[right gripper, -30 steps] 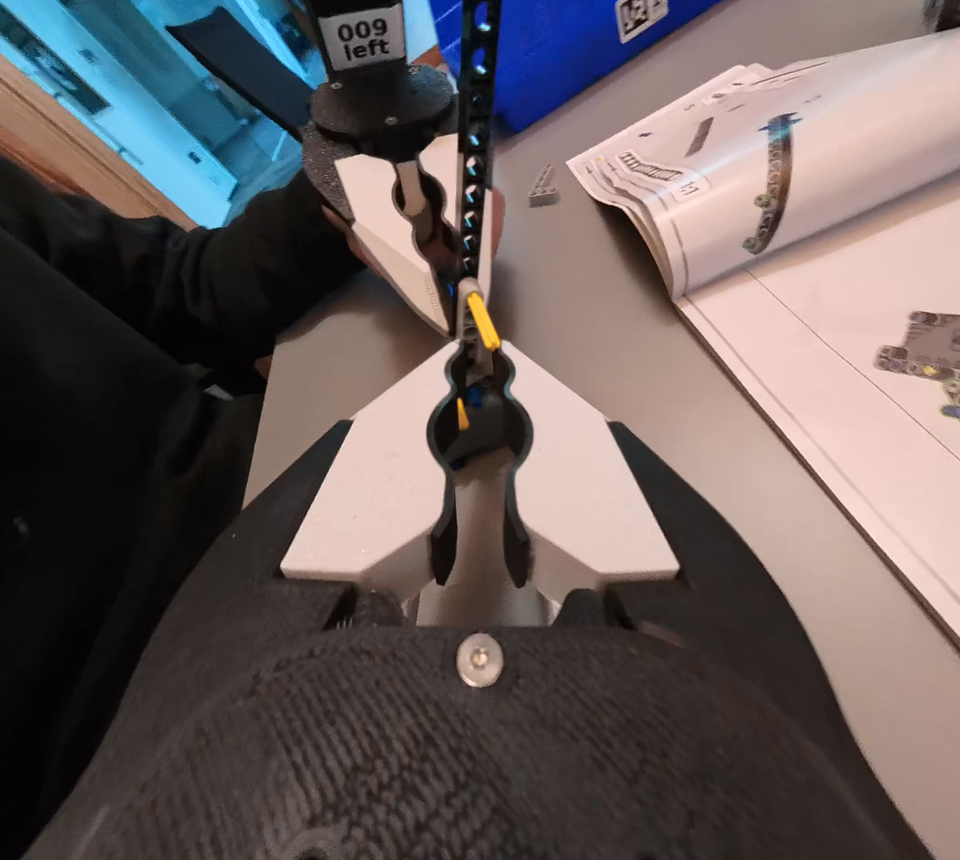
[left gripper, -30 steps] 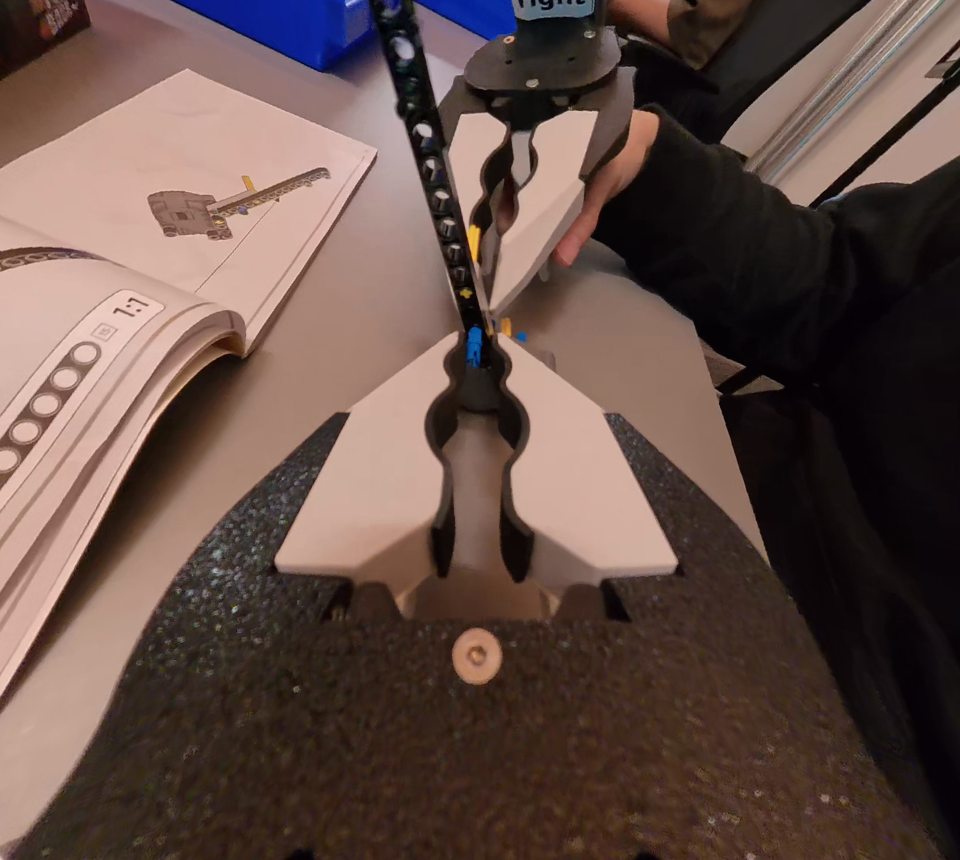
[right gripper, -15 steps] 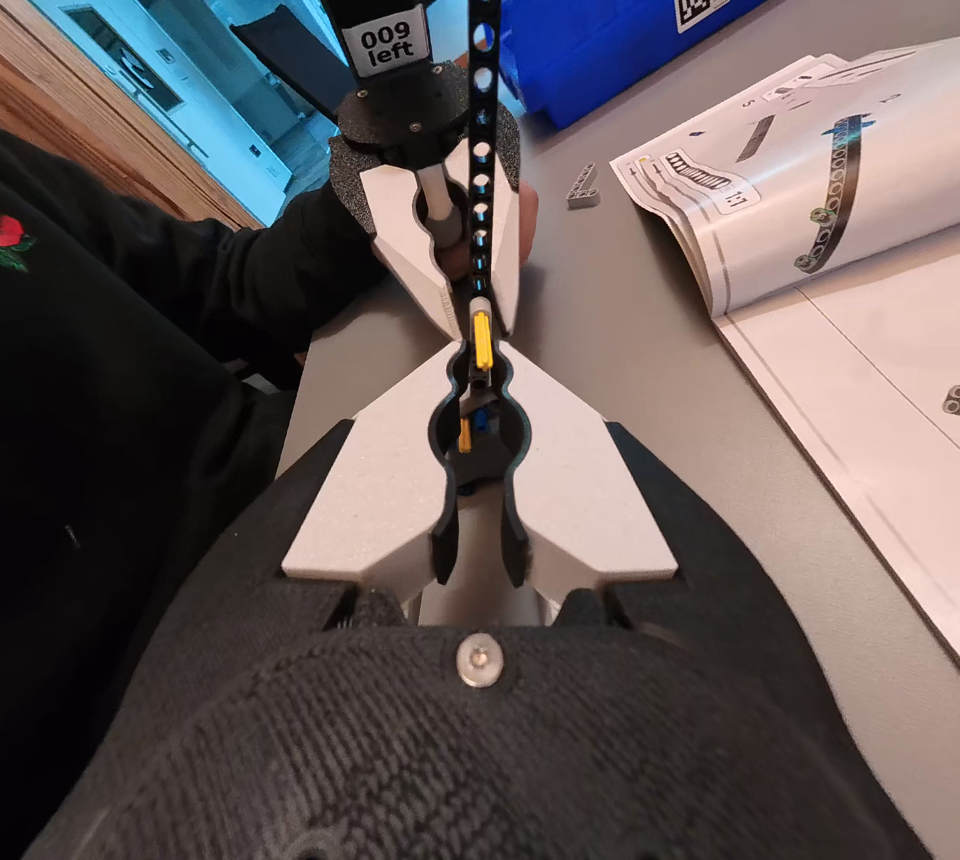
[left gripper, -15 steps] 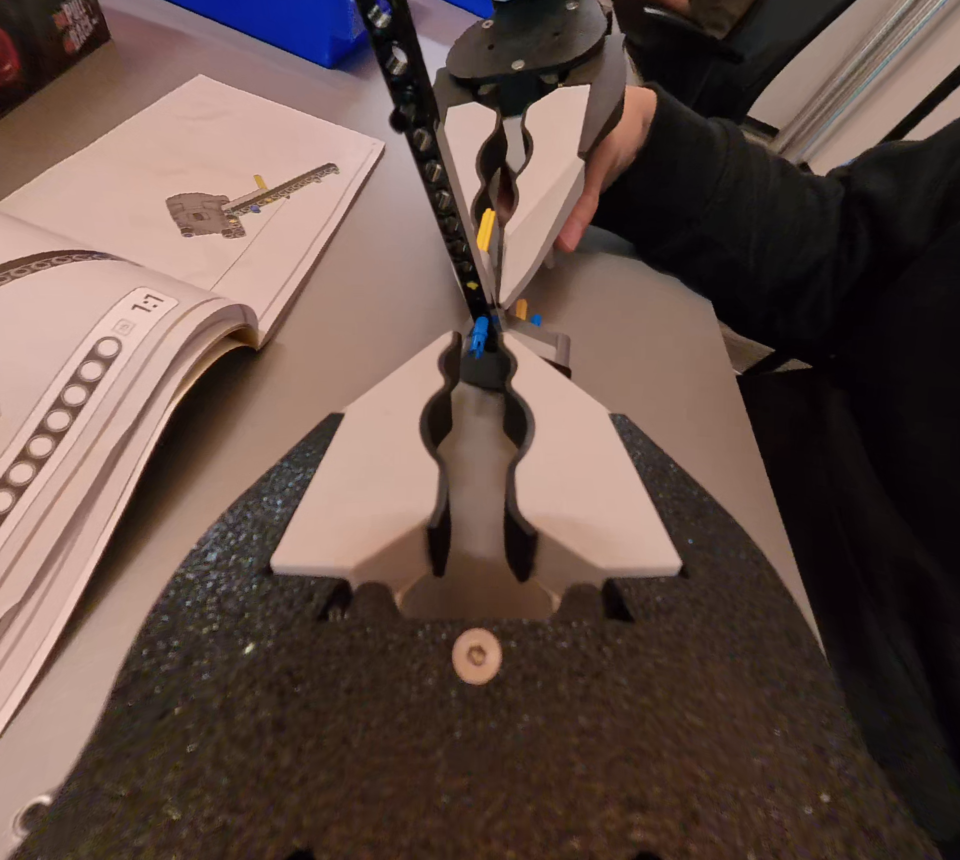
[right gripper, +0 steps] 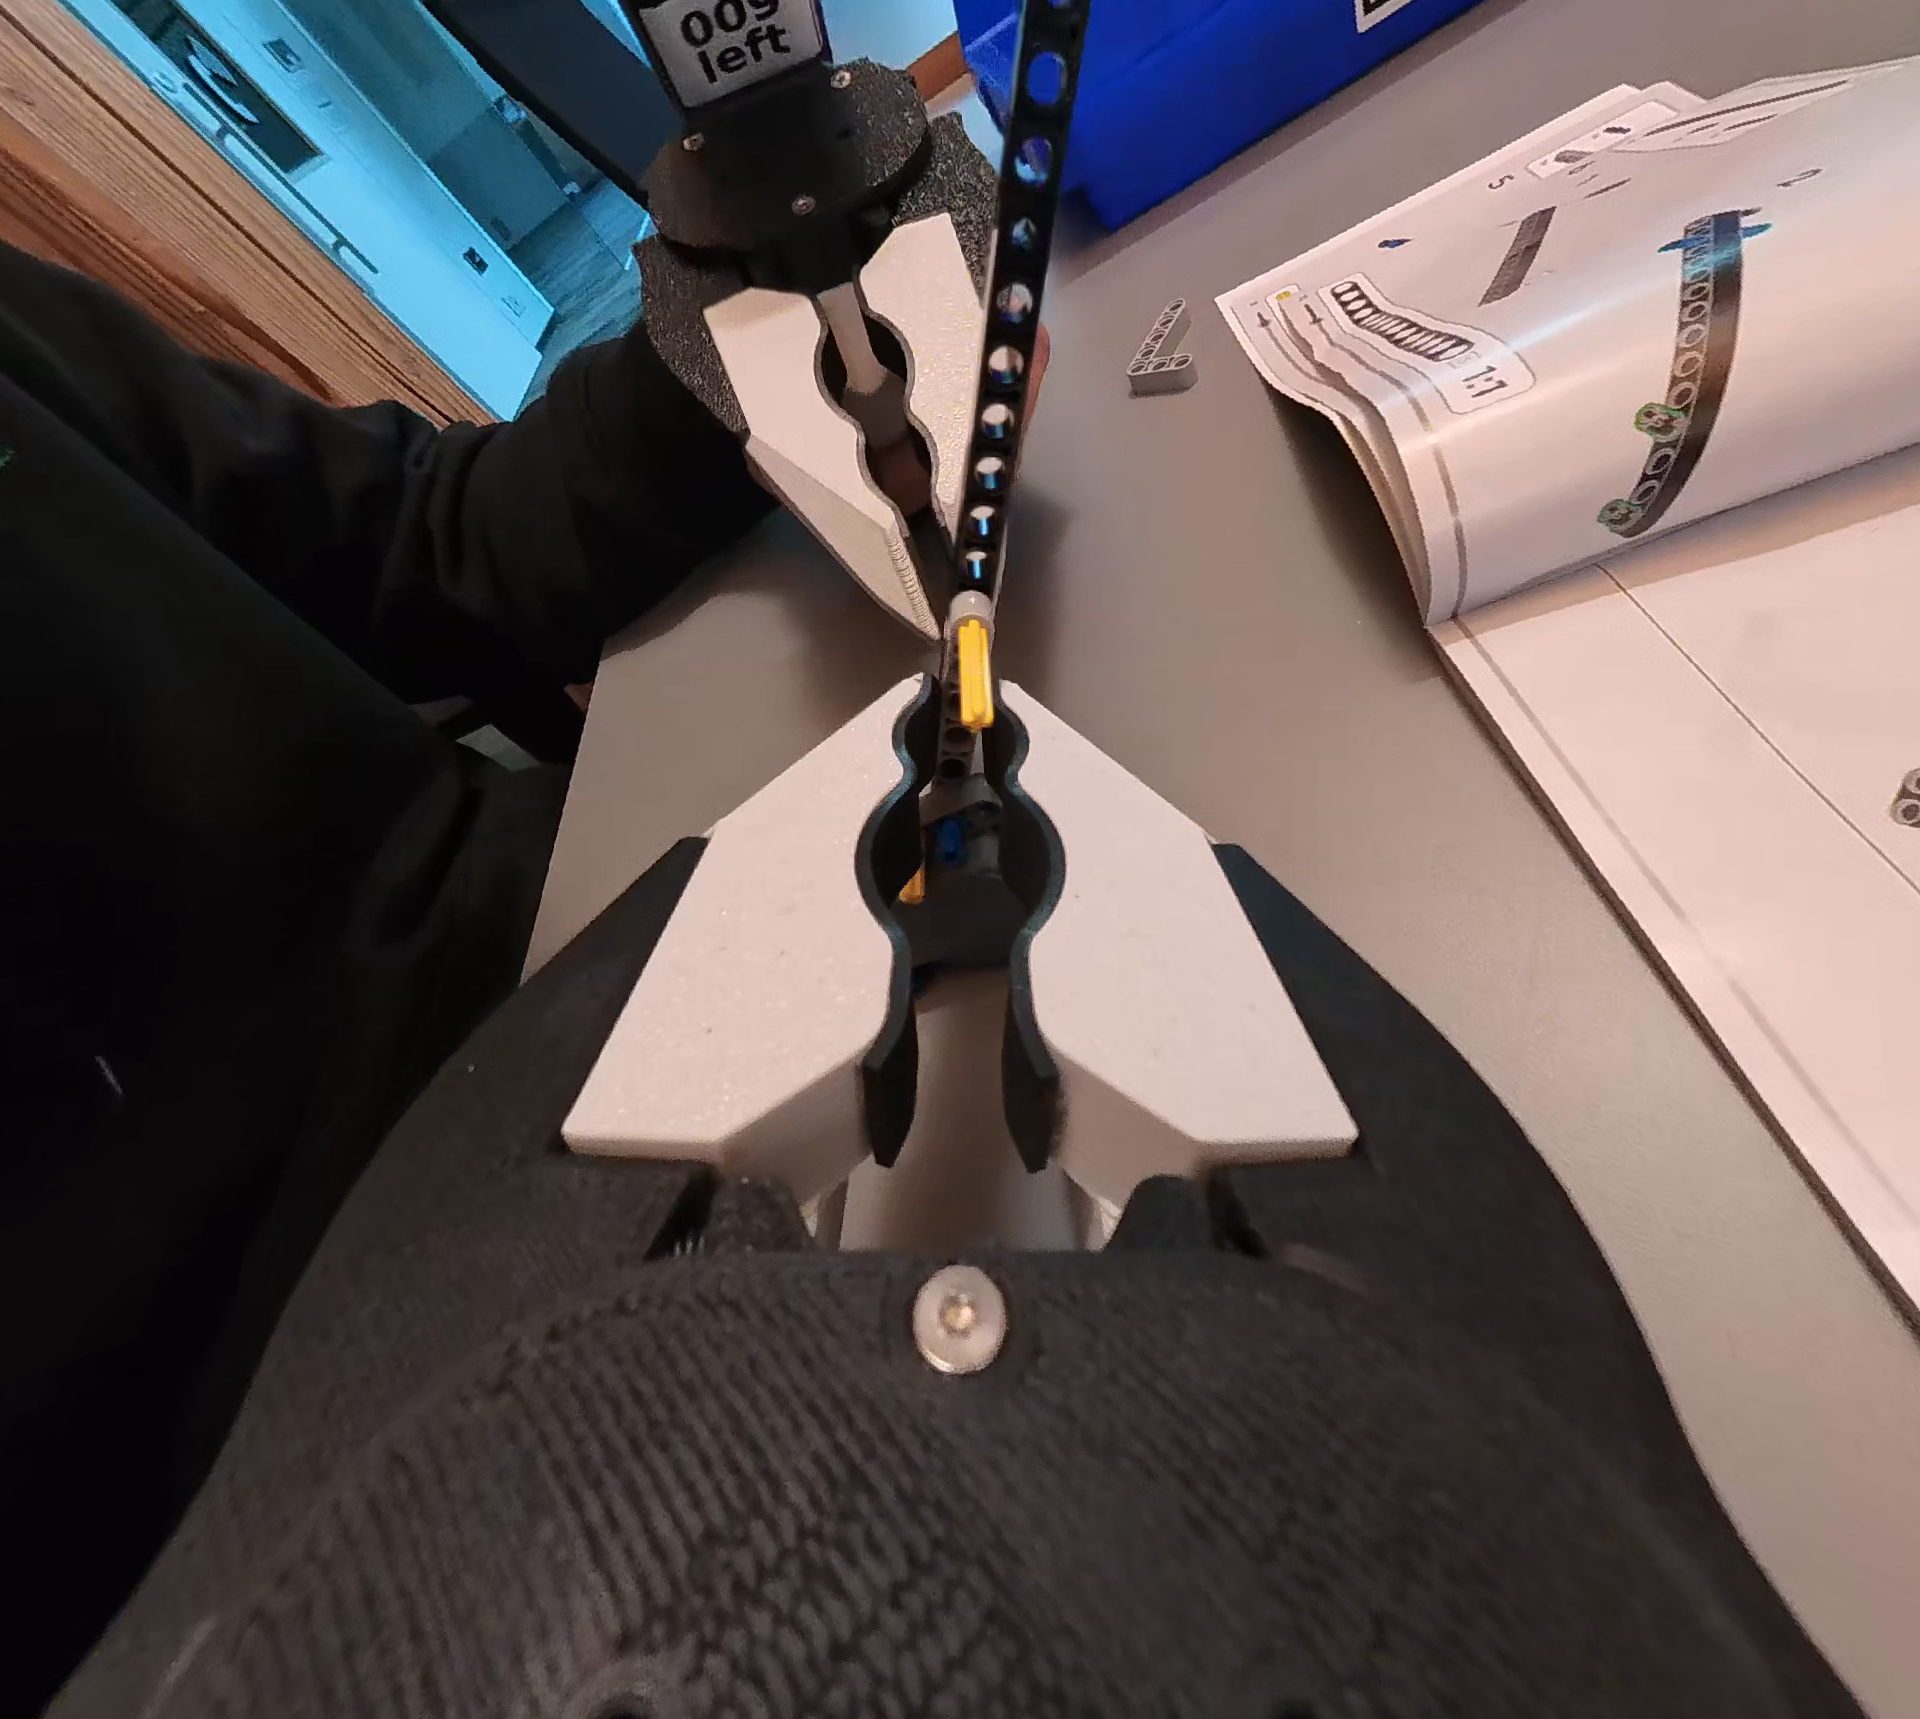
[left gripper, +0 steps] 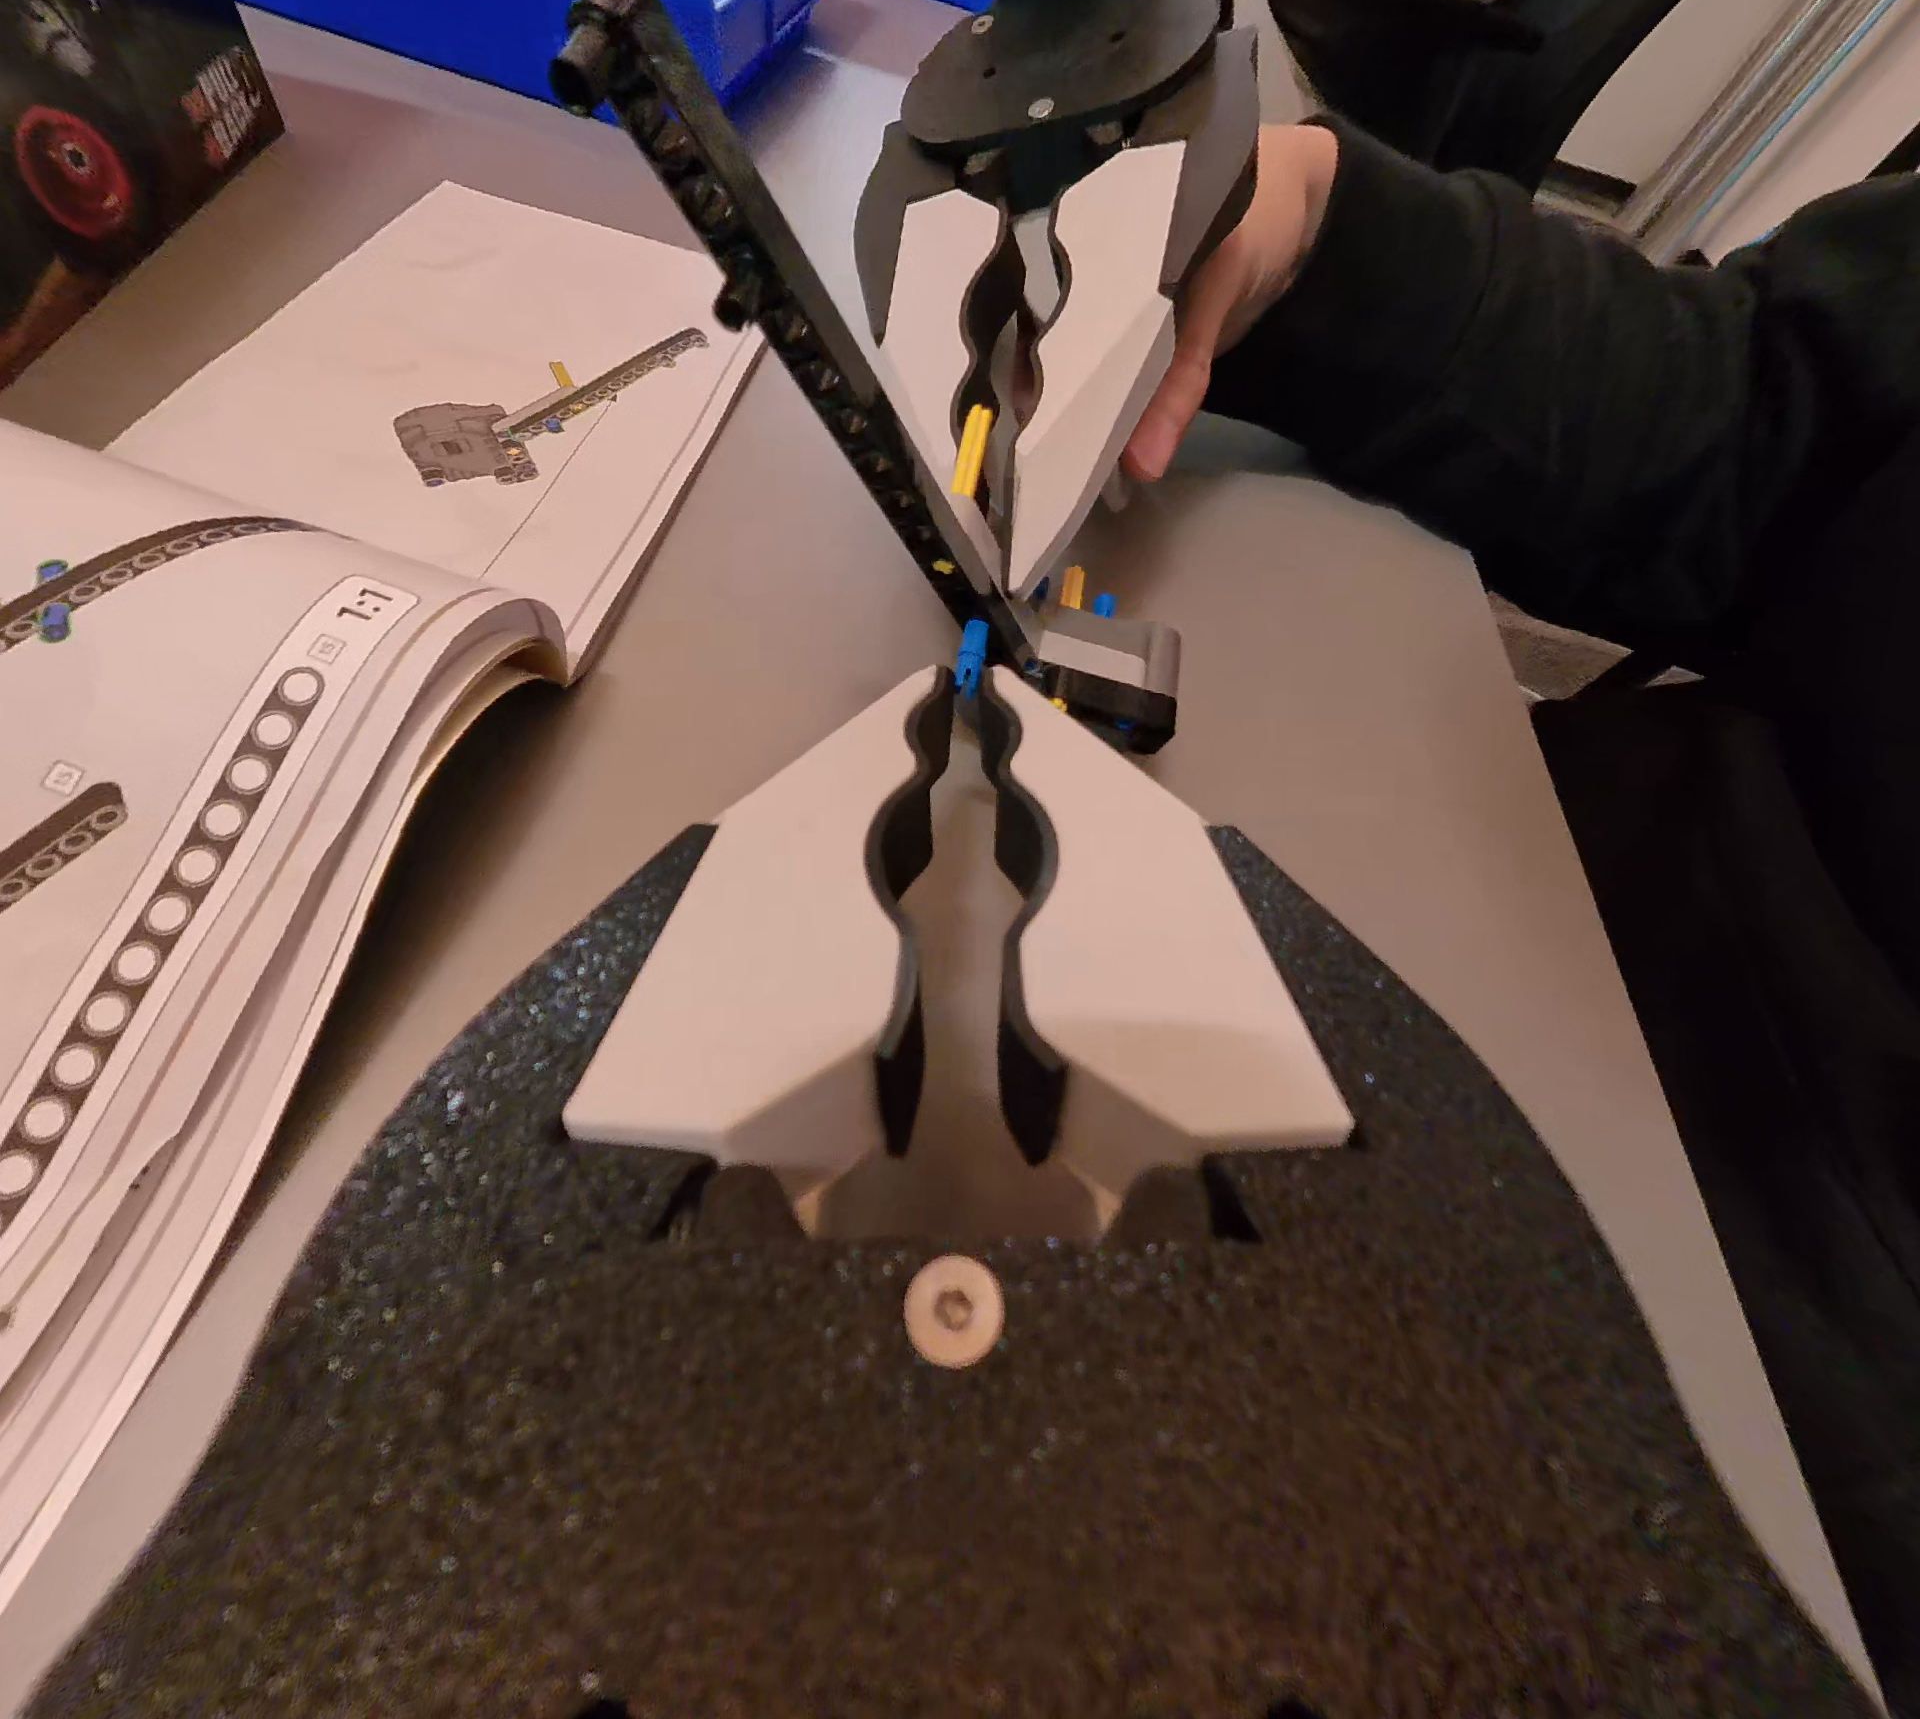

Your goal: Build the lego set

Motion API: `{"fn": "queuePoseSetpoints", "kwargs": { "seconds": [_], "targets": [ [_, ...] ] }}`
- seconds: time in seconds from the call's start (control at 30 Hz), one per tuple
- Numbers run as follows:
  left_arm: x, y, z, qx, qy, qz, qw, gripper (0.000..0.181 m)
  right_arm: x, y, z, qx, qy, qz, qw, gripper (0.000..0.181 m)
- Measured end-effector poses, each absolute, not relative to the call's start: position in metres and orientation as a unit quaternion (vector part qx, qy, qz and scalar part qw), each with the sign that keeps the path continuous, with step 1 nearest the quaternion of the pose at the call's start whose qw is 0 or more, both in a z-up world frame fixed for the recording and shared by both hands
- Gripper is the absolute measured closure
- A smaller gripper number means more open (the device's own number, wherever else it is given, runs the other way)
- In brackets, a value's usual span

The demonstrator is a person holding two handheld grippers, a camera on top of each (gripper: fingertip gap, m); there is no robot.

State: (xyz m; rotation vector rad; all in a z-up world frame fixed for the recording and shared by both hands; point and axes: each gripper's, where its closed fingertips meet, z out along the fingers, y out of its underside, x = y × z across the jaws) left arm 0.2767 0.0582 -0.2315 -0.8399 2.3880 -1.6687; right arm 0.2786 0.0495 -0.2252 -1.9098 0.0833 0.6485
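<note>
Left tongs [left gripper: 971, 698] nipping black beam [left gripper: 790, 329], right tongs [right gripper: 961, 703] gripping yellow axle [right gripper: 974, 670]

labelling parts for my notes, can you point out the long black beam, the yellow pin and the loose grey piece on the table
long black beam [right gripper: 1011, 298], right wrist view, middle of its holed face
yellow pin [right gripper: 974, 672], right wrist view, middle of its shaft
loose grey piece [right gripper: 1162, 352], right wrist view, its bend

soft indoor light, fisheye edges — blurred
</note>
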Motion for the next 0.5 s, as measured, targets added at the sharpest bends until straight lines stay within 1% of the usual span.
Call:
{"fn": "queuePoseSetpoints", "kwargs": {
  "seconds": [0.2, 0.5],
  "targets": [
    [0.2778, 0.0565, -0.2231, -0.265, 0.776, -0.567, 0.077, 0.180, 0.2795, 0.0484, -0.2213, -0.793, 0.035, 0.271, 0.544, 0.176],
    [0.2724, 0.0551, -0.2231, -0.255, 0.778, -0.571, 0.059, 0.180, 0.2736, 0.0481, -0.2210, -0.796, 0.017, 0.267, 0.542, 0.176]
  ]
}}
